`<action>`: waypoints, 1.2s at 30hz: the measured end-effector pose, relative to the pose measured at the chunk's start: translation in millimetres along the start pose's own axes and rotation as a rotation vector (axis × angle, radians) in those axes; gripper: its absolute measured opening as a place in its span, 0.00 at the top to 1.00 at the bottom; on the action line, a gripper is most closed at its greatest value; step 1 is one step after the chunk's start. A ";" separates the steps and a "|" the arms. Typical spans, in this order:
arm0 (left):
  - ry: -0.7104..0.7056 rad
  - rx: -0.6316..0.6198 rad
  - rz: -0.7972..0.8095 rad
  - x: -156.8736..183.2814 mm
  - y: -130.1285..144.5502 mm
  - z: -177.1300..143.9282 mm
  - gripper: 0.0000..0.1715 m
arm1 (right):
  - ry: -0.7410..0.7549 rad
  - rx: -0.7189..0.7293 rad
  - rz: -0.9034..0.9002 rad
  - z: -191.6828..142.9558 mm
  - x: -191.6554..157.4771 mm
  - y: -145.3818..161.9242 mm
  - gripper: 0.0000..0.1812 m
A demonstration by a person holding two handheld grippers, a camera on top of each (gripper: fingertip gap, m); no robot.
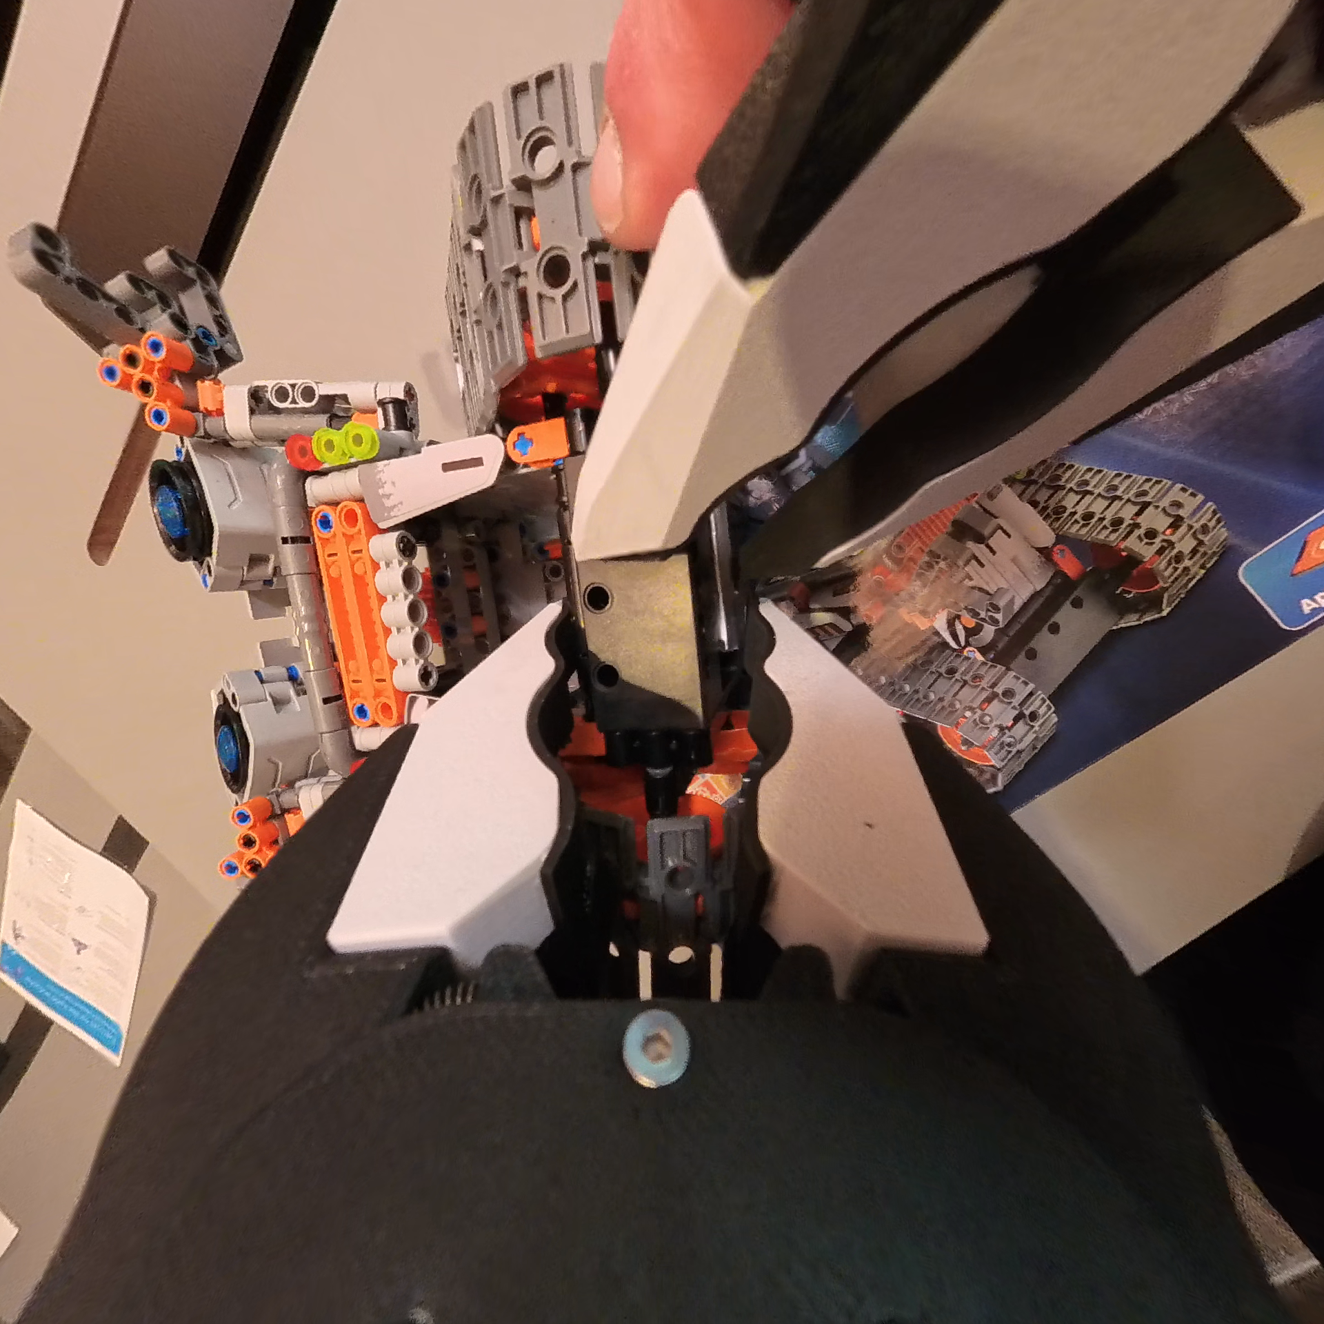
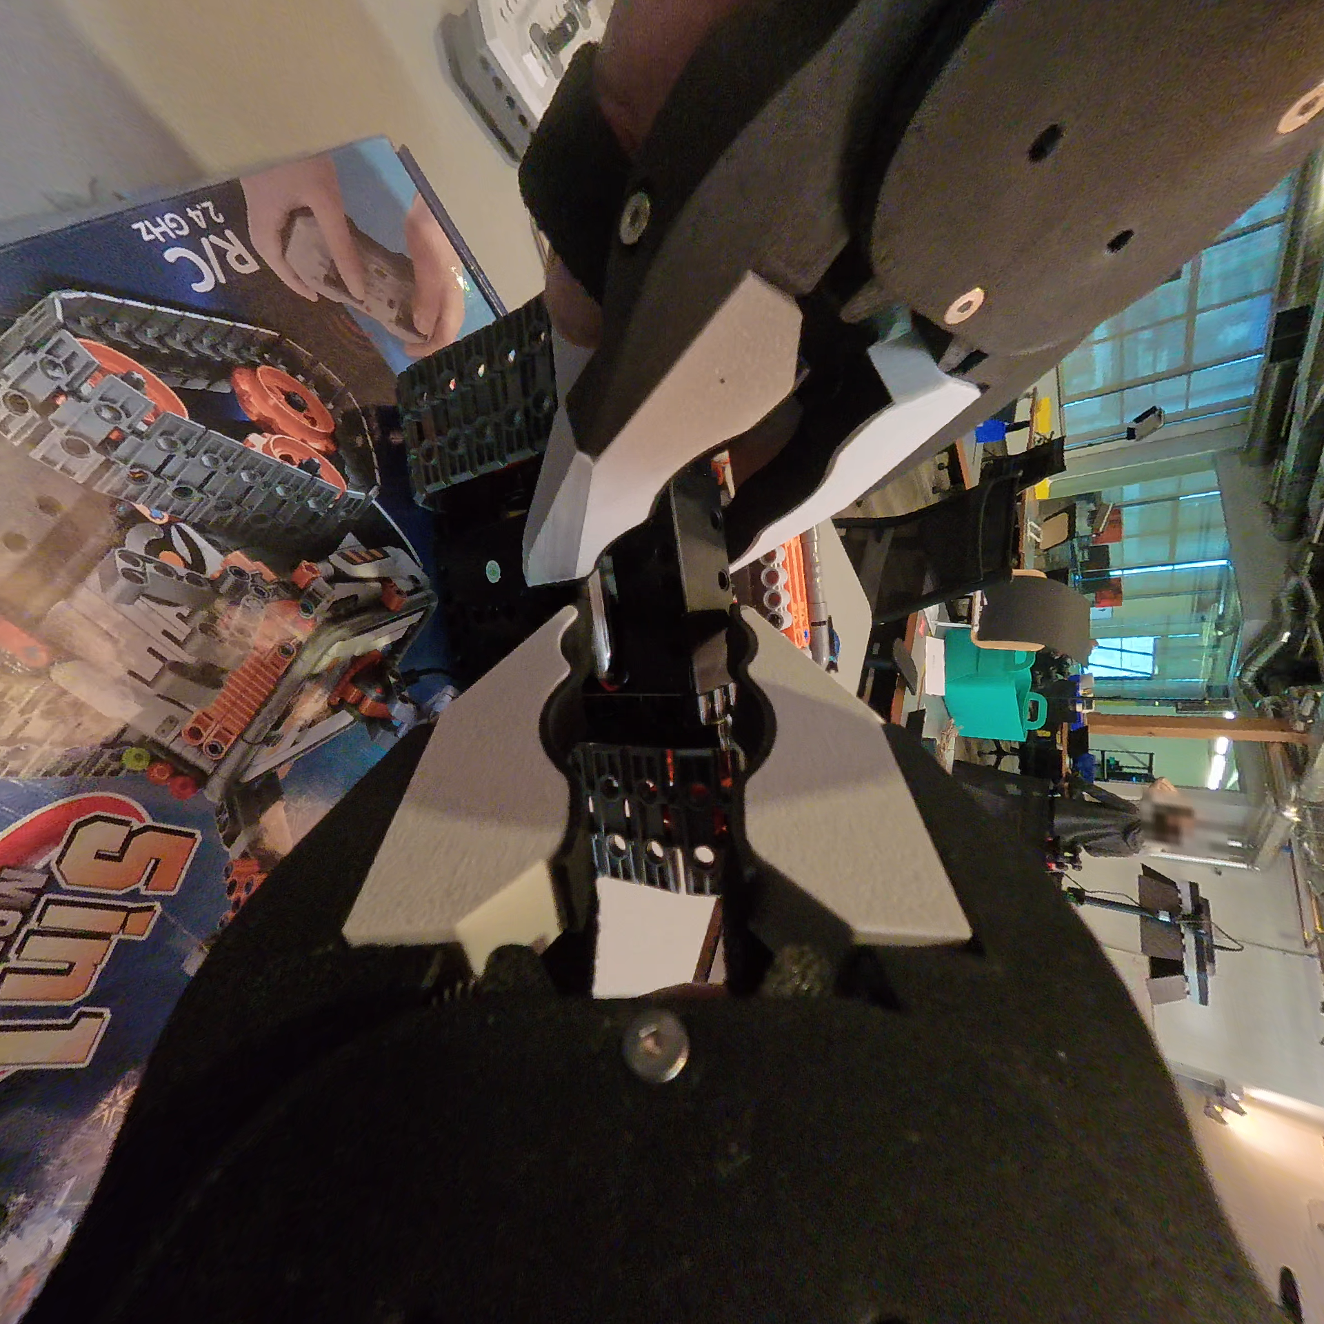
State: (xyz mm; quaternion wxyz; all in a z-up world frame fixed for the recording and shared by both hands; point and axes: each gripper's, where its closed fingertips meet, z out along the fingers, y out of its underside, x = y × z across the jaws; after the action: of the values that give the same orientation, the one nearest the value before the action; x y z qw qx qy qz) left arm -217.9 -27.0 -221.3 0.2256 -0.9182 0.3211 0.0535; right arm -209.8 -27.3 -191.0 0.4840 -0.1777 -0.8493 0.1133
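Two grippers meet at frame centre on a grey, orange and black toy-brick tracked vehicle (image 1: 372, 573). Left gripper (image 1: 655, 645) clamps its black side panel; right gripper (image 2: 655, 645) clamps the black track. Vehicle looks largely assembled. A blue printed box (image 2: 143, 501) lies at left.

Left gripper (image 1: 659, 630), lower centre of its own view: white fingers (image 1: 458, 774) nearly closed, clamping a dark part between them. Right gripper (image 2: 659, 630), likewise centred: jaws narrow, gripping from the opposite side. Each gripper enters the other's frame from the upper right. A bare fingertip (image 1: 645, 143) shows at top centre.
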 end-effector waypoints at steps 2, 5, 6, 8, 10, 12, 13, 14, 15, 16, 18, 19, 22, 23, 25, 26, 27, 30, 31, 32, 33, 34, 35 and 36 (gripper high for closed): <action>-0.006 -0.005 0.001 -0.8 0.1 0.3 0.74 | -0.007 0.000 0.021 0.1 1.3 0.3 0.81; -0.009 0.006 0.007 -0.6 0.1 0.6 0.73 | -0.008 0.005 0.034 -0.2 1.7 0.1 0.82; -0.012 0.008 0.013 -0.5 -0.1 0.7 0.73 | -0.013 0.007 0.037 -0.4 1.8 0.0 0.82; -0.019 0.014 0.012 -0.7 -0.3 1.4 0.73 | -0.021 0.008 0.052 -0.5 3.6 -0.3 0.85; -0.035 0.012 0.019 -1.3 0.0 1.7 0.74 | -0.028 0.002 0.057 0.1 4.5 0.1 0.85; -0.033 0.014 0.012 -1.3 0.2 2.0 0.74 | -0.018 0.005 0.053 0.5 4.2 0.1 0.85; -0.037 0.013 0.015 -1.3 -0.1 2.4 0.74 | -0.013 0.010 0.052 0.4 4.1 0.7 0.85; -0.039 0.012 0.014 -1.5 -0.3 2.6 0.74 | -0.011 0.009 0.053 0.3 4.2 1.1 0.85; -0.038 0.010 0.004 -1.8 -0.3 2.5 0.74 | -0.011 0.013 0.061 0.0 4.2 1.1 0.85; -0.041 0.006 0.003 -1.6 -0.7 2.2 0.74 | -0.014 0.022 0.071 -1.4 3.9 0.4 0.85; -0.040 0.020 0.006 -0.8 -1.5 2.5 0.75 | -0.055 0.078 0.071 -7.5 -2.6 -8.3 0.80; -0.031 0.025 -0.007 -1.1 -1.1 2.6 0.75 | -0.063 0.060 0.063 -7.6 -4.7 -5.8 0.76; -0.029 0.020 -0.009 -1.3 -1.7 3.1 0.75 | -0.009 -0.005 0.020 -2.0 0.6 7.5 0.75; -0.031 0.015 -0.005 -1.2 -1.8 3.2 0.75 | -0.006 -0.008 0.019 -2.0 1.9 7.9 0.77; -0.030 0.019 -0.010 -1.0 -2.1 3.3 0.75 | -0.002 -0.020 0.022 -0.8 2.7 9.2 0.77; -0.028 0.023 -0.015 -0.8 -2.3 3.5 0.75 | 0.002 -0.032 0.013 -0.1 2.3 10.3 0.79; -0.028 0.022 -0.018 -0.8 -2.4 3.7 0.75 | 0.006 -0.037 0.017 0.5 2.5 10.7 0.79; -0.029 0.020 -0.025 -1.3 -2.5 4.5 0.74 | 0.007 -0.043 0.040 2.0 4.2 11.7 0.80; -0.029 0.017 -0.023 -1.6 -2.2 4.6 0.74 | 0.004 -0.048 0.051 2.5 5.1 11.4 0.81; -0.033 0.013 -0.016 -1.9 -1.8 4.9 0.74 | -0.001 -0.053 0.061 2.9 5.4 11.3 0.81; -0.034 0.013 -0.013 -1.9 -1.8 5.0 0.74 | -0.011 -0.053 0.076 2.5 5.6 11.2 0.81; -0.032 0.015 -0.015 -1.1 -2.2 4.9 0.74 | -0.023 -0.047 0.091 1.7 5.8 10.8 0.81; -0.035 0.014 -0.009 -1.1 -1.9 5.0 0.74 | -0.028 -0.044 0.101 1.4 6.1 10.6 0.82; -0.039 0.013 -0.005 -1.1 -1.7 5.3 0.74 | -0.031 -0.048 0.110 1.8 6.3 10.7 0.82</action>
State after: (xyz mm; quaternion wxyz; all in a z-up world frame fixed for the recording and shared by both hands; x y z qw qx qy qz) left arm -217.4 -22.8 -225.1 0.2377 -0.9165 0.3145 0.0686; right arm -212.2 -15.0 -190.8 0.4594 -0.2336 -0.8482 0.1222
